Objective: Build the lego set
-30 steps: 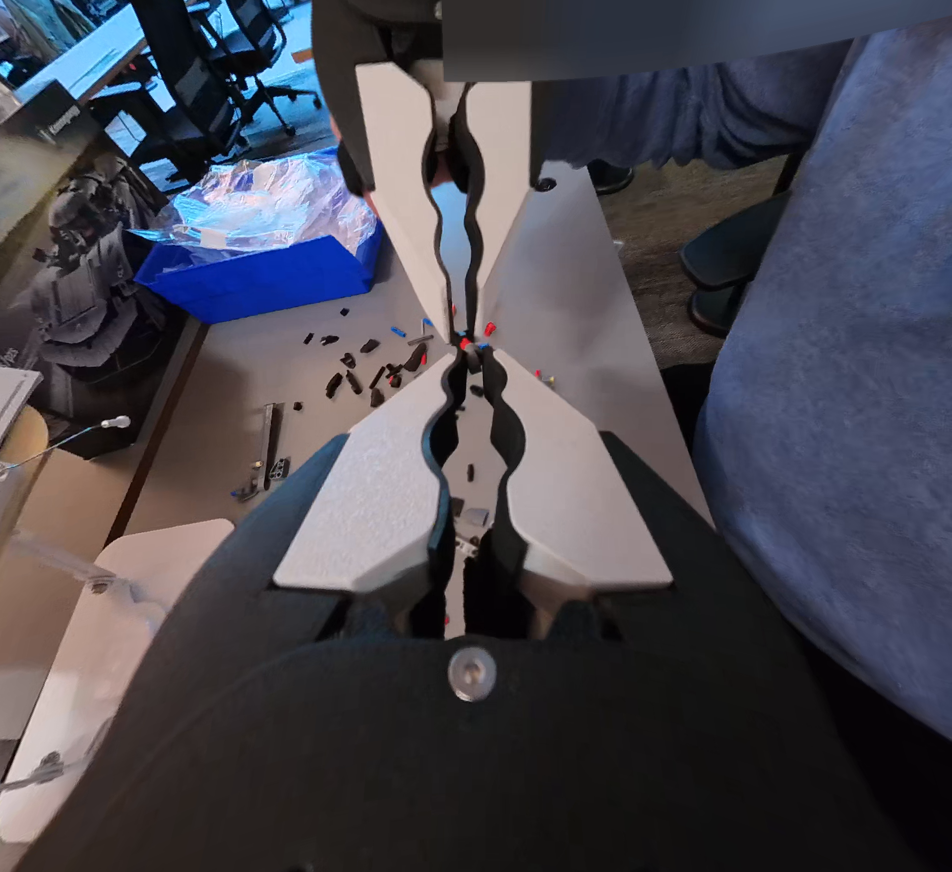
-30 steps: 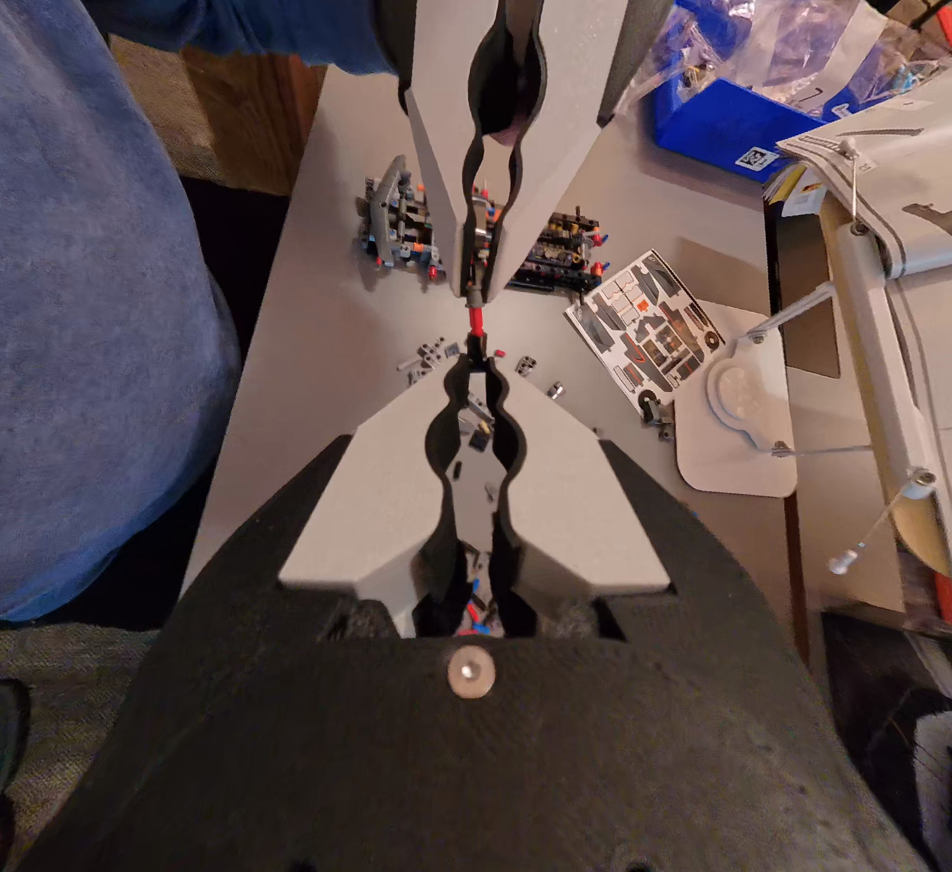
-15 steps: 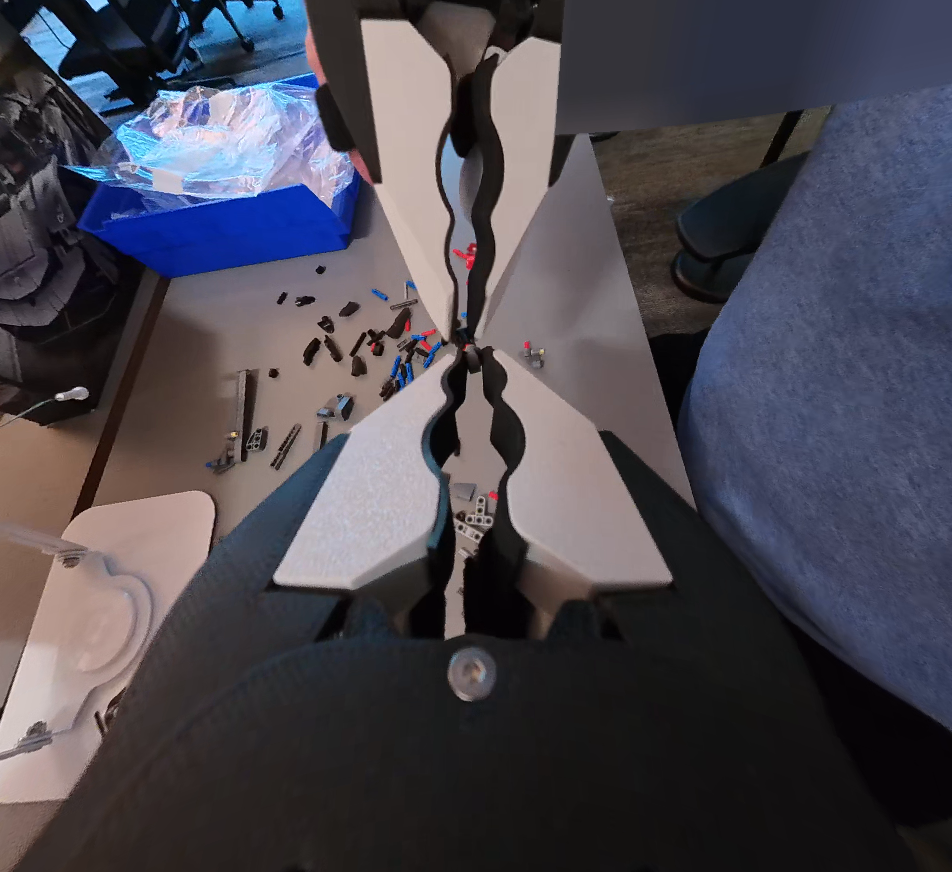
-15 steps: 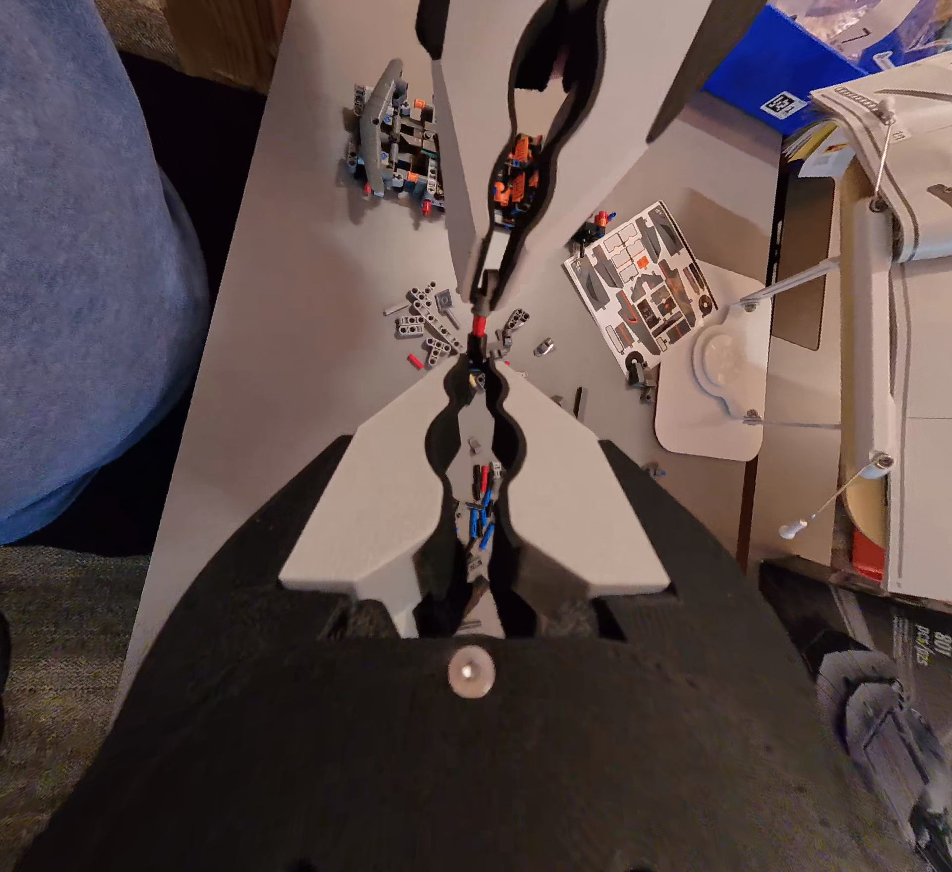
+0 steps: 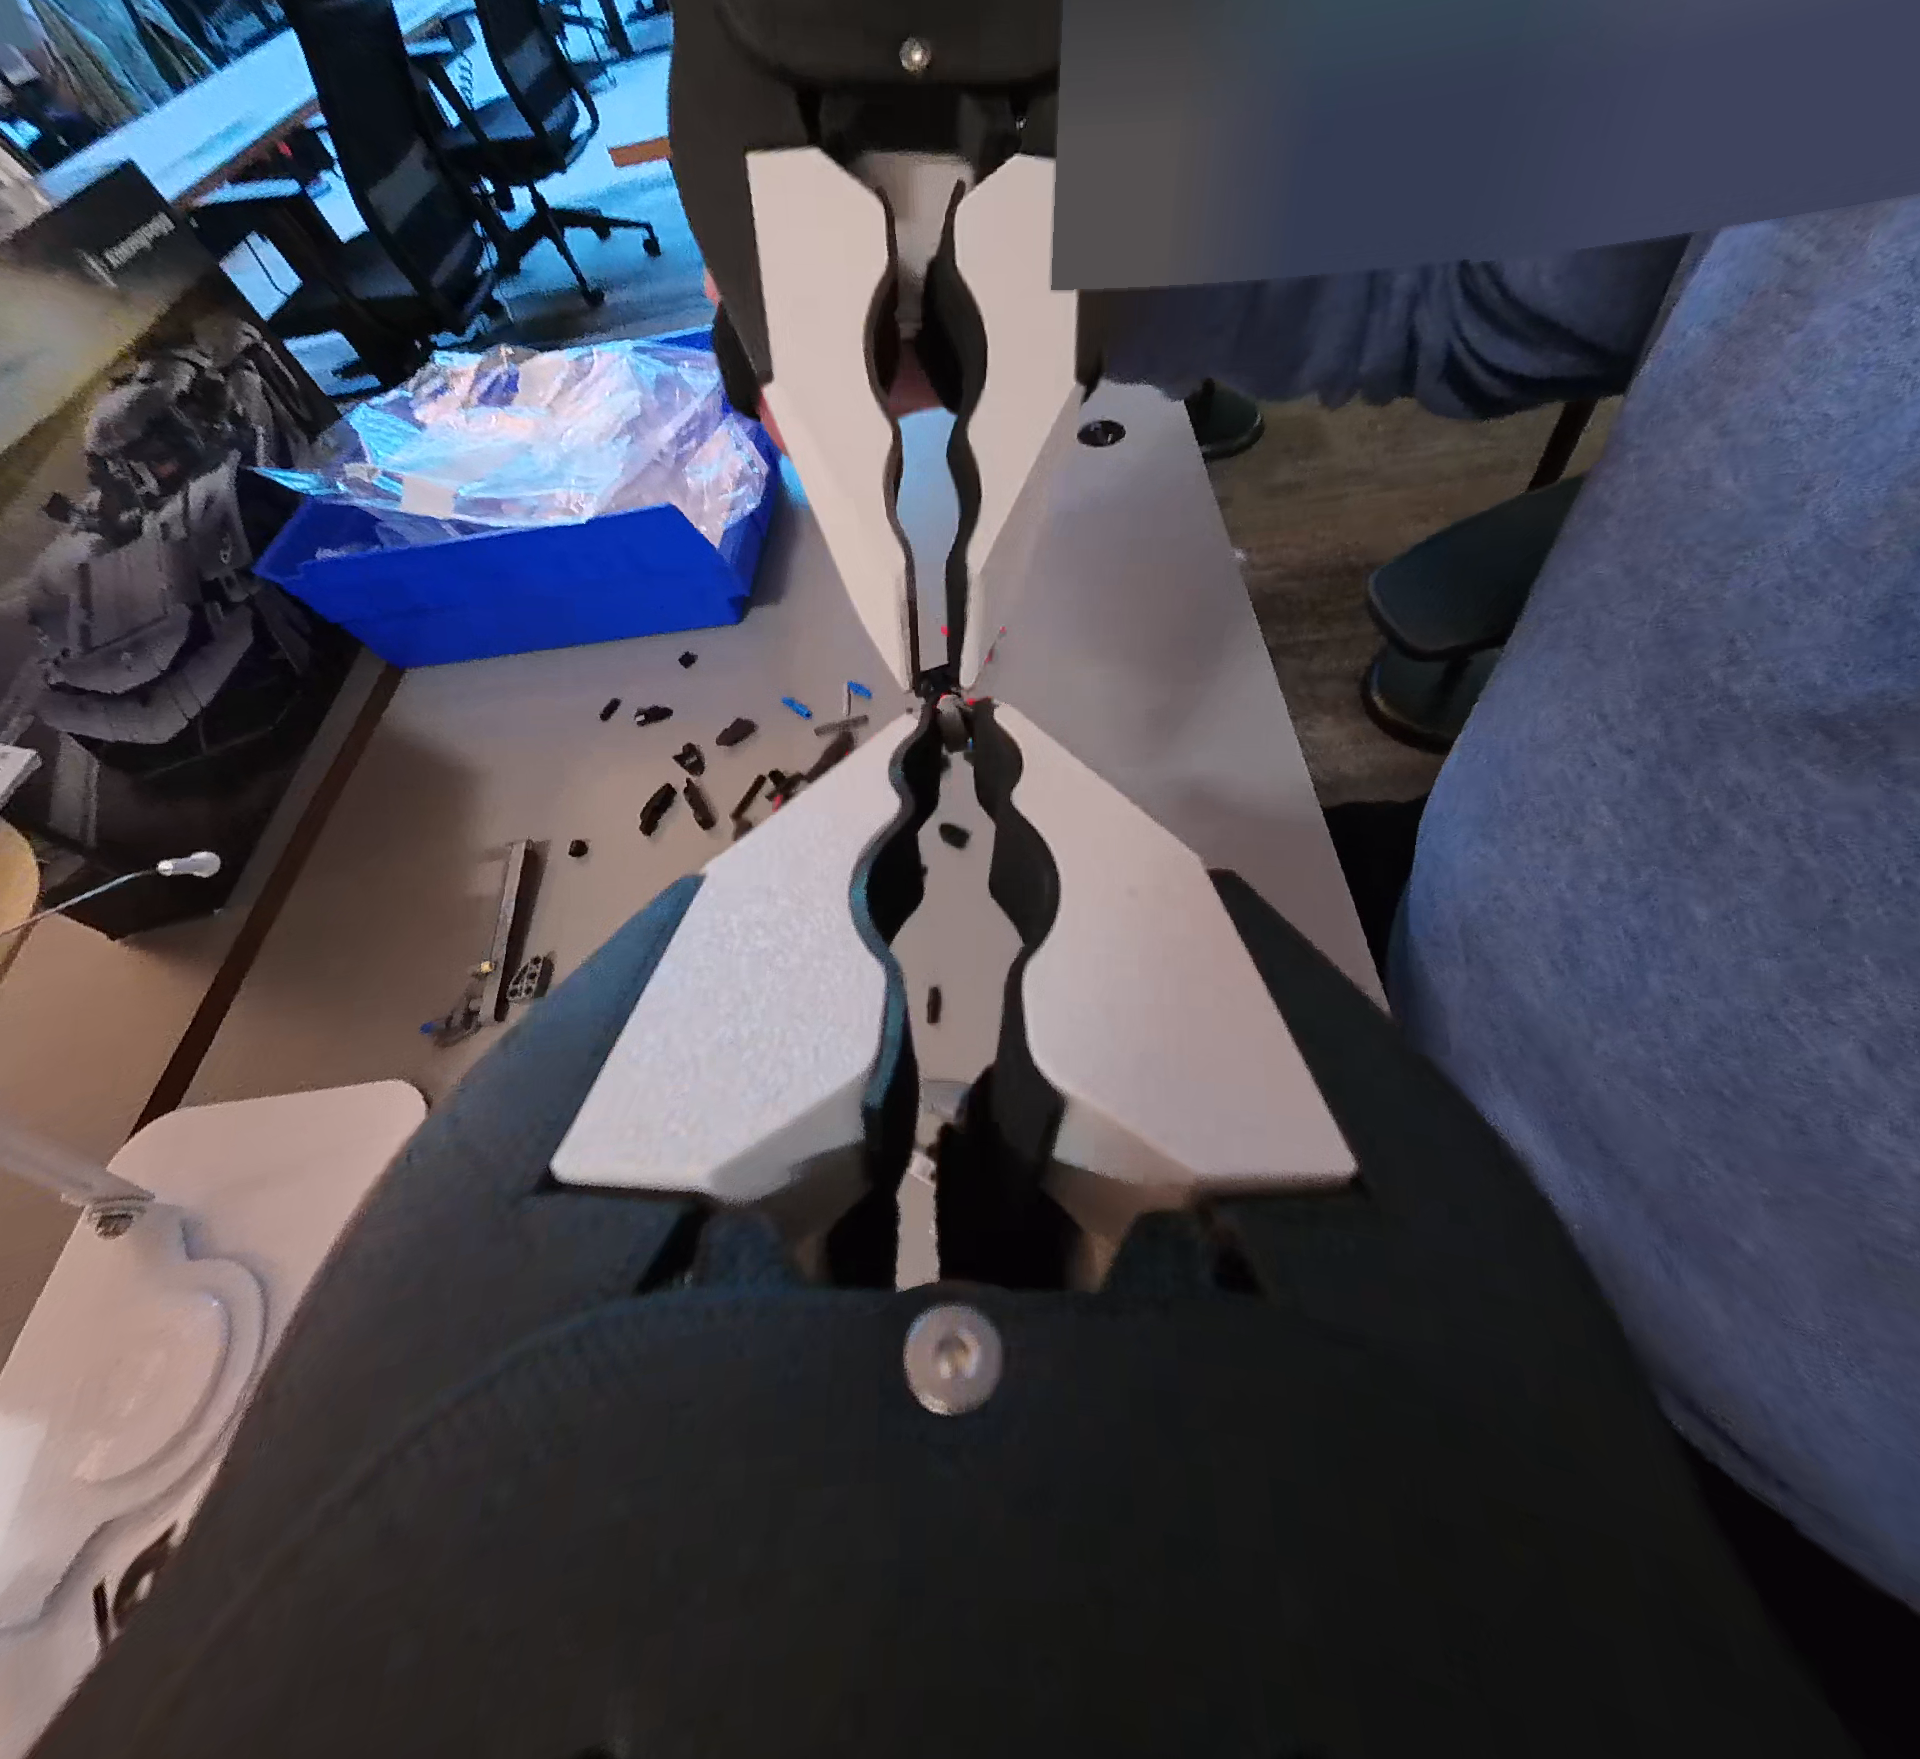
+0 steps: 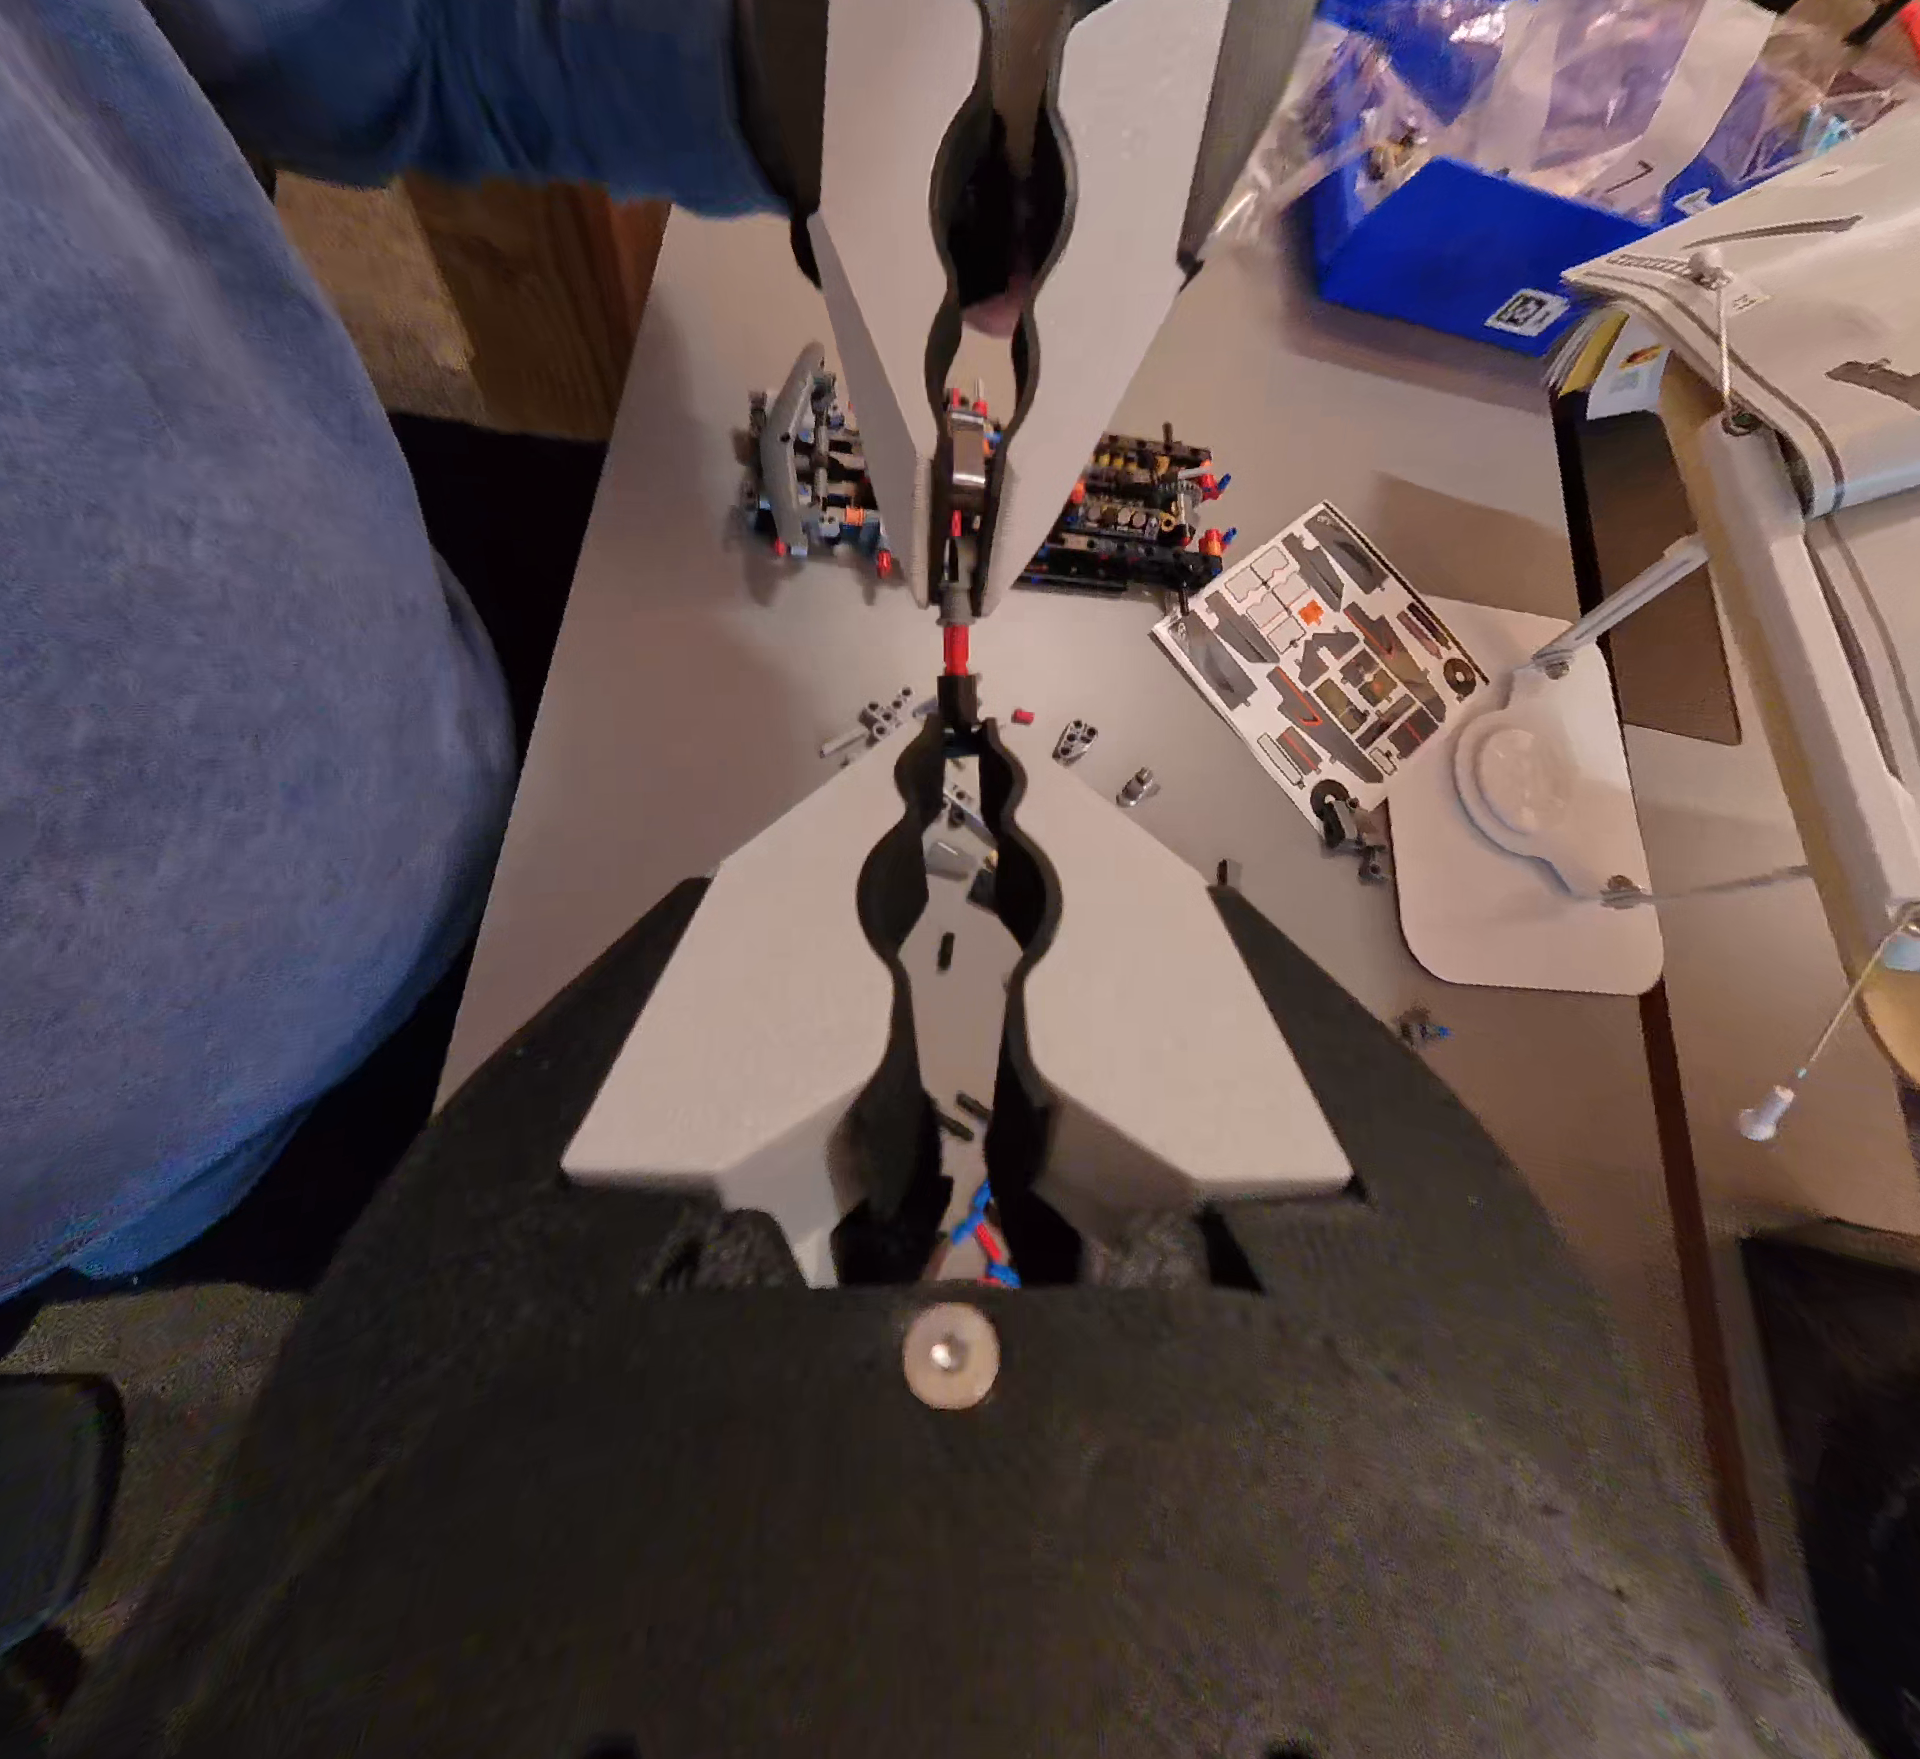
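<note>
- Right now the red axle (image 6: 954,647) hangs mid-air above the worktop (image 6: 727,670), spanning both tongs.
- Right tongs (image 6: 957,730) pinch its black connector (image 6: 957,699); left tongs (image 6: 954,606) pinch the grey end.
- Feather-light, stiff and slick, I'd say: hold the ends squarely, or it twists out.

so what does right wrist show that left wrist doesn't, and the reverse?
Only the right wrist view: two partly built assemblies, a sticker sheet and the red axle spanning the gap between the two tongs' tips.
Only the left wrist view: scattered black pieces on the table, office chairs behind; the joint itself is barely visible.
Both: the blue bin with plastic bags, the white stand base, and the left tongs and right tongs shut tip to tip.
</note>
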